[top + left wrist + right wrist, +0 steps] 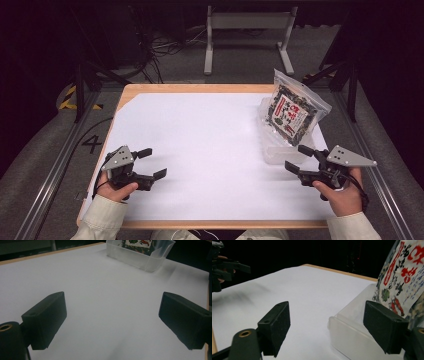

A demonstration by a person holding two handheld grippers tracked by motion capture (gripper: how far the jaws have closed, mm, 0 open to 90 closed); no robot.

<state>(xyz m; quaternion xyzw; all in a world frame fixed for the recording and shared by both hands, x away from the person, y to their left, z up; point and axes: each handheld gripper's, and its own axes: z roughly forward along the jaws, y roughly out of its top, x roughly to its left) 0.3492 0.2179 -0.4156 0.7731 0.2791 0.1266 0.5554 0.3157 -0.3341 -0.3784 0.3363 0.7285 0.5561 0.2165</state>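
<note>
A clear plastic tub point(275, 150) stands at the right of the white table. A printed snack bag point(292, 111) with red lettering leans in it, upright and tilted back. In the right gripper view the tub point(352, 335) and the bag point(404, 285) sit close ahead. My right gripper point(299, 159) is open just in front of the tub's near end, nothing between its jaws. My left gripper point(152, 163) is open low over the table's front left, empty. The left gripper view has the tub point(140, 257) far ahead.
The white sheet point(200, 150) covers most of the wooden table point(200, 88). A grey metal stand point(248, 30) and cables lie on the floor behind. Dark tripod legs point(345, 70) stand at the far right. My left gripper point(222, 267) appears distant in the right gripper view.
</note>
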